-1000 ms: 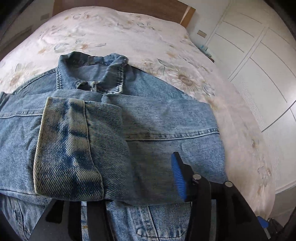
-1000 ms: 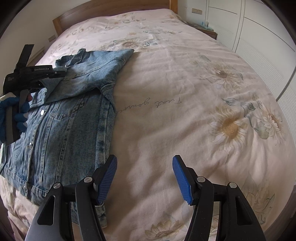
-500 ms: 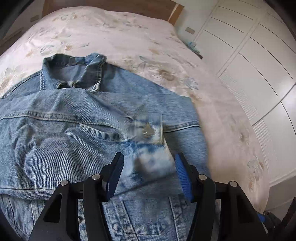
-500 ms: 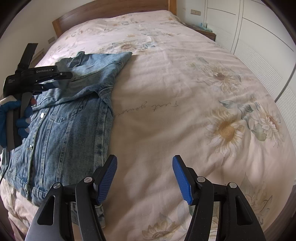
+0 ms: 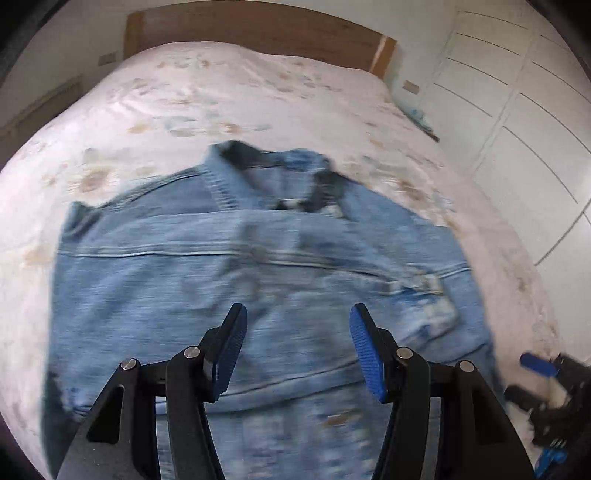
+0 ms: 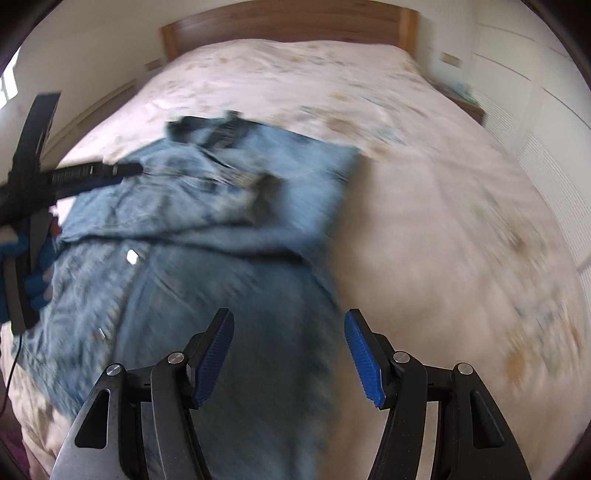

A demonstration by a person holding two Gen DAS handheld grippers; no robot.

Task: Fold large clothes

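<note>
1. The bed fills both views, covered by a pale pink bedspread printed with faded flowers; a wooden headboard stands at its far end and white panelled wardrobe doors run along the right.
2. A blue denim jacket lies flat on the bedspread, collar toward the headboard. In the left wrist view a sleeve lies folded across its body, the cuff at the right edge. The cloth is coarse, faded, with paler stitched seams.
3. The left tool hovers over the lower half of the jacket, its ribbed blue pads wide apart with nothing between them. In the right wrist view it shows at the far left, held in a blue-gloved hand.
4. The right tool hangs over the jacket's right edge, pads spread wide and empty.
5. Against half a second ago, the left wrist view now takes in the whole upper jacket, and the cuff that lay just ahead of the pads sits off to the right. The right wrist view, which faced mostly bare bedspread, now has denim under its pads. Both views are blurred.
</note>
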